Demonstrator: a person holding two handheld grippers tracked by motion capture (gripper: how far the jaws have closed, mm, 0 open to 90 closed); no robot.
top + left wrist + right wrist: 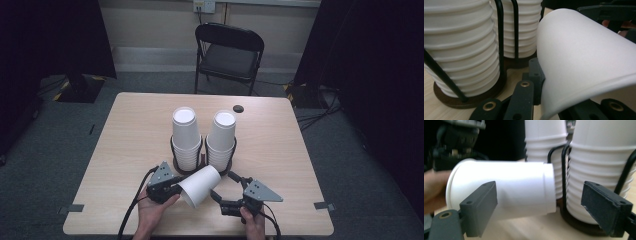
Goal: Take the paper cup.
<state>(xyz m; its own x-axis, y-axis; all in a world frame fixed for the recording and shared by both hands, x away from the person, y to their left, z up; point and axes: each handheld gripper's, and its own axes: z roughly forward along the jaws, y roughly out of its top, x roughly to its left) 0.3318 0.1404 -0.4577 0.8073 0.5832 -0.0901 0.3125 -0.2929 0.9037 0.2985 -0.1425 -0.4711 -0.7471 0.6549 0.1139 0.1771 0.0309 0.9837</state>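
Observation:
A single white paper cup (pixel 200 185) lies sideways above the table's front, its mouth toward the left hand. My left gripper (pixel 179 192) is shut on the cup's rim; in the left gripper view the cup wall (pixel 584 57) is pinched between the jaws of that gripper (pixel 549 95). My right gripper (pixel 225 186) stands open to the right of the cup. In the right gripper view its pads (pixel 484 202) stand wide apart, not touching the cup's base end (pixel 519 187). Two stacks of white cups (pixel 186 135) (pixel 221 137) stand upside down in black wire holders just behind.
The wooden table (pixel 125 130) has a small dark disc (pixel 238 108) near its far edge. A black folding chair (pixel 227 52) stands beyond the table. The wire holder's dark base (pixel 474 100) sits close to the left jaws.

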